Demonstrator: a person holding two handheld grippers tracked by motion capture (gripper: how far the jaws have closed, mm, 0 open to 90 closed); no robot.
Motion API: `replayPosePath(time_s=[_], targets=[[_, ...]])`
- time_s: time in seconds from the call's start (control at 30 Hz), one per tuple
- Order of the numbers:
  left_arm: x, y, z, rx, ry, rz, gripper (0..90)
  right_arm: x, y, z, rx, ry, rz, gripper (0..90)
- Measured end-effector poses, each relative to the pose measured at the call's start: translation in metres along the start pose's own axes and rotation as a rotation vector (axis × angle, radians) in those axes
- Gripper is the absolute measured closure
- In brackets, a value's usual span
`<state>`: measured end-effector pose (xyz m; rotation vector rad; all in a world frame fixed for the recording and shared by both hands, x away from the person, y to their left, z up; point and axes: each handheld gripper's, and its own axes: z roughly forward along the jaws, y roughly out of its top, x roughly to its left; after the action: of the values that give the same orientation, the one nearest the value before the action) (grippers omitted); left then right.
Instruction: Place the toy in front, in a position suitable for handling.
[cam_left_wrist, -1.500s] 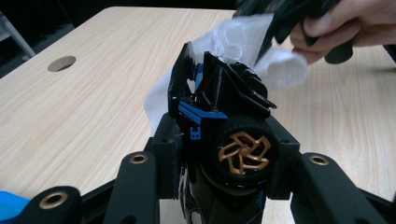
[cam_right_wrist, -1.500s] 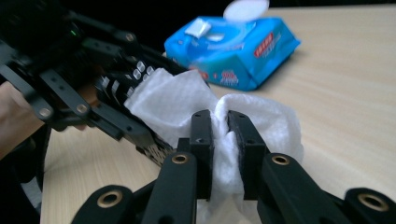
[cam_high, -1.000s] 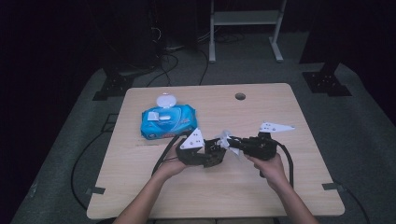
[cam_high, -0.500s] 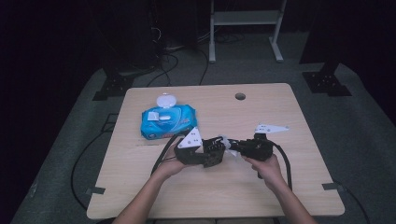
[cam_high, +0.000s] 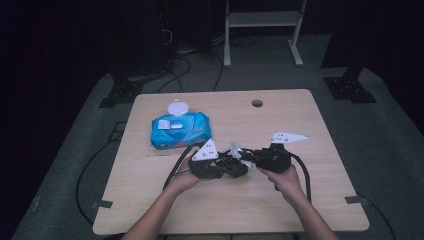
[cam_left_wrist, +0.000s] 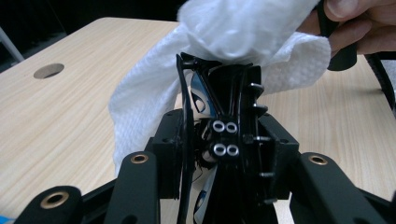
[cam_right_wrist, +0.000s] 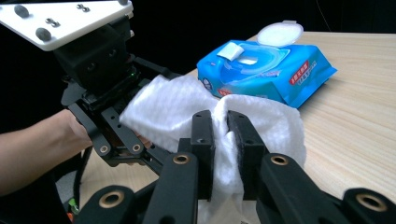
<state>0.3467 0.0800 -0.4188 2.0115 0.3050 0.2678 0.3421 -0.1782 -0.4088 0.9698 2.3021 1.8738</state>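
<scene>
White wipe (cam_high: 235, 148) sits centre of the high view, bunched betw. the two claws just above the bench (cam_high: 310, 130). Left claw (cam_high: 231, 167) and right claw (cam_high: 247, 156) meet tip to tip, lower centre; hands come in from the bottom edge. Blue wipes pack (cam_high: 179, 129) lies upper left of them, flip lid up, apart from both.

Left gripper view: wipe (cam_left_wrist: 243, 32) fills the top centre and hangs down the left side. Left claw (cam_left_wrist: 217, 77) has its jaws close together w/ a fold of wipe draped over the tips; whether the pads pinch it, can't tell. A hand's fingers (cam_left_wrist: 359, 23) at upper right.

Right gripper view: right claw (cam_right_wrist: 221, 130) at centre, jaws squeezed tight on a fold of the wipe (cam_right_wrist: 187, 105), which spreads left twd. the left claw (cam_right_wrist: 116, 100). Pack (cam_right_wrist: 266, 65) upper right on the bench.
</scene>
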Motion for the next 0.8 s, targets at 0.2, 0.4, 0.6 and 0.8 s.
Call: replayPosePath(time_s=[0.2, 0.4, 0.6, 0.8], targets=[[0.004, -0.007, -0.006, 0.006, -0.003, -0.026, 57.2, -0.002, -0.005, 0.005, 0.051, -0.038, -0.026, 80.5], [0.006, -0.015, -0.013, 0.025, -0.006, -0.041, 57.1, -0.008, -0.013, 0.014, 0.082, -0.06, -0.017, 80.5], [0.009, -0.018, -0.014, 0.027, -0.012, -0.059, 57.0, -0.008, -0.013, 0.019, 0.095, -0.073, -0.033, 80.5], [0.008, -0.024, -0.013, 0.062, -0.011, -0.055, 57.0, -0.007, -0.014, 0.021, 0.115, -0.084, -0.049, 80.5]])
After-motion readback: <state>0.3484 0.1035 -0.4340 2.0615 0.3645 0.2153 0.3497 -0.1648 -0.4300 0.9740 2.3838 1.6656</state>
